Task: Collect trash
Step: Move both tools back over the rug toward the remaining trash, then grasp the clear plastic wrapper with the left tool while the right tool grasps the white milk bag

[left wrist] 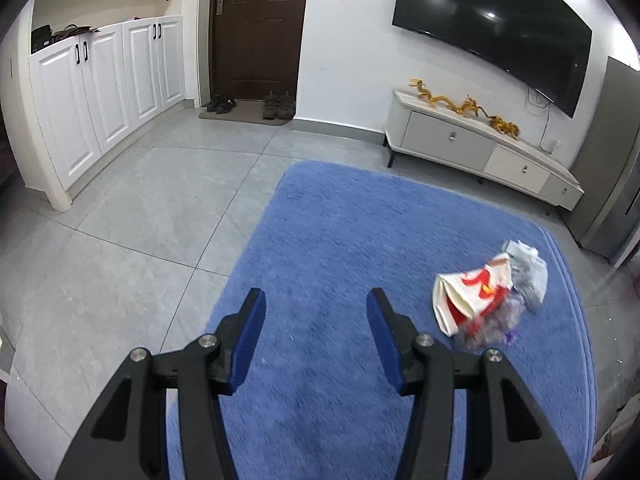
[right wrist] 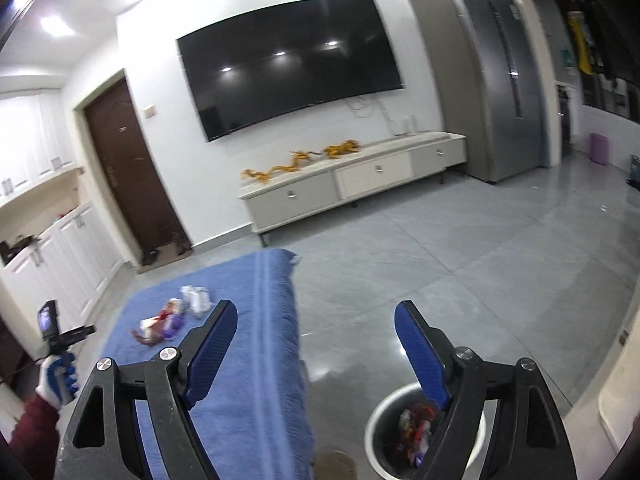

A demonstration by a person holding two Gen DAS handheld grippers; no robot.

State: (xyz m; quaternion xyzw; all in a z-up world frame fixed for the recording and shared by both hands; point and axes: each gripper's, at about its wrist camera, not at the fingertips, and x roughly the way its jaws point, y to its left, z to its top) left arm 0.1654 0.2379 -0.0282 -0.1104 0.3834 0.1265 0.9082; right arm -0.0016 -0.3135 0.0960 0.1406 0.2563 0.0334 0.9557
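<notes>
A pile of trash lies on the blue rug [left wrist: 340, 240]: a crumpled white-and-red paper bag [left wrist: 472, 296], clear plastic wrap [left wrist: 490, 326] and white crumpled wrappers [left wrist: 526, 264]. My left gripper [left wrist: 316, 300] is open and empty, above the rug, left of the pile. The pile also shows in the right wrist view [right wrist: 168, 318] on the rug [right wrist: 256, 344]. My right gripper [right wrist: 314, 316] is open and empty, over the rug's right edge. A white bin [right wrist: 376, 420] with trash inside stands on the floor under its right finger. The left gripper [right wrist: 52, 326] shows at far left, held by a gloved hand.
A TV stand [left wrist: 480, 148] with golden dragon figures [left wrist: 464, 106] lines the wall under a TV [left wrist: 496, 20]. A grey fridge [right wrist: 492, 76] stands right of it. White cabinets [left wrist: 100, 92], a brown door [left wrist: 256, 28] and shoes [left wrist: 276, 106] are at left. Grey tile floor [right wrist: 460, 264] surrounds the rug.
</notes>
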